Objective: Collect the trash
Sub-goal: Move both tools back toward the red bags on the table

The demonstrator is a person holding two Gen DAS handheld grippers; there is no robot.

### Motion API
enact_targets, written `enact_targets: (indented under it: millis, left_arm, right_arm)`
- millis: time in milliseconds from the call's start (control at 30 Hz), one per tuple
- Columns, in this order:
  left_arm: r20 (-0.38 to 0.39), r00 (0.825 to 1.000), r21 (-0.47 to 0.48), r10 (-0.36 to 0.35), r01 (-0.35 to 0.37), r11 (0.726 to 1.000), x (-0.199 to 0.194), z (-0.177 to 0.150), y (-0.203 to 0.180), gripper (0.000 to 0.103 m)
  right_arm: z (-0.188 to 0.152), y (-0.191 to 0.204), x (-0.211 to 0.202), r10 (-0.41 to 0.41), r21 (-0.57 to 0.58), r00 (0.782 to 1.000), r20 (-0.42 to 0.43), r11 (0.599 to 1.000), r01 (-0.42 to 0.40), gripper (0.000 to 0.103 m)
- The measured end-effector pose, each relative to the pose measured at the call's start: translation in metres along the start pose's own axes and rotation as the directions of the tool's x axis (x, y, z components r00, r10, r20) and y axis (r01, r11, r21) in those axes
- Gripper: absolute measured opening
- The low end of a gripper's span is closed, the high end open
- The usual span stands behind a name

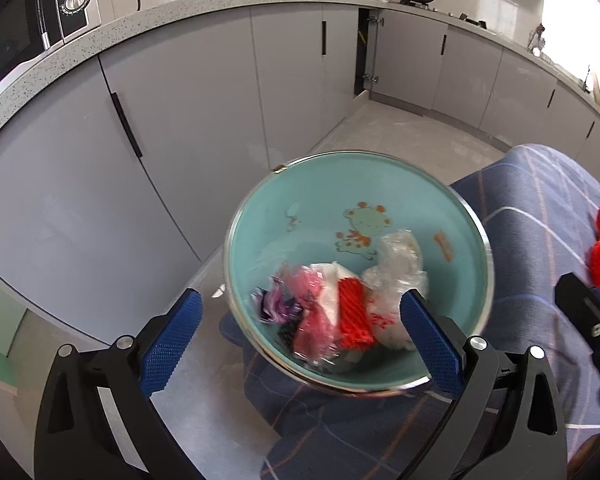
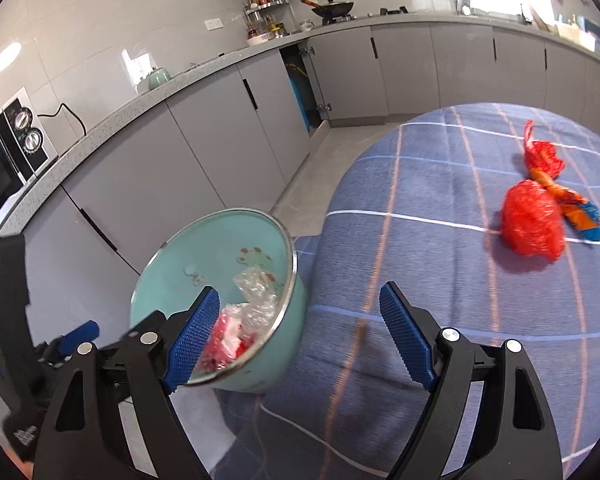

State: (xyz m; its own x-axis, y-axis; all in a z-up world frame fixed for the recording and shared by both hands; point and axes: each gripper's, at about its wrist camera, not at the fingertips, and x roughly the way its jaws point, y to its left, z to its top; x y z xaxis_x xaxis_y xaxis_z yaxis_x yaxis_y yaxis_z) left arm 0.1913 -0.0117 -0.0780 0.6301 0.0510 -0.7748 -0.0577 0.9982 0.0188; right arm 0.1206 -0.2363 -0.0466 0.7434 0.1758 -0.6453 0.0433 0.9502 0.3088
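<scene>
Right gripper (image 2: pixel 300 332) stands with jaws wide apart, nothing between the blue pads (image 2: pixel 406 338). Teal bowl (image 2: pixel 260 364) sits tilted at the edge of the blue checked cloth (image 2: pixel 420 208), holding crumpled clear and red wrappers (image 2: pixel 240 320). A red plastic bag (image 2: pixel 534 218) lies on the cloth well apart, touching an orange-blue wrapper (image 2: pixel 584 216).

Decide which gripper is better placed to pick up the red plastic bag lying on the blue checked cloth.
Probably the right gripper: open, empty, facing the red plastic bag. The left gripper is over the turquoise bowl.
</scene>
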Motion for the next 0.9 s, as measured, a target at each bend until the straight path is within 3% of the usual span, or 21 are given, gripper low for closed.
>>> enact_targets:
  millis: [433, 900]
  left_arm:
    - [0.006, 0.997, 0.090, -0.082, 0.081, 0.993, -0.019, -0.016, -0.053, 0.097]
    - [-0.020, 0.984, 0.182, -0.176, 0.176, 0.967, -0.028, -0.029, -0.114, 0.097]
  right_arm:
    - [-0.010, -0.053, -0.032, -0.091, 0.041, 0.995, 0.028, 0.995, 0.090, 0.082]
    - [-0.023, -0.115, -0.060, -0.185, 0.124, 0.982, 0.040, 0.976, 0.179, 0.081]
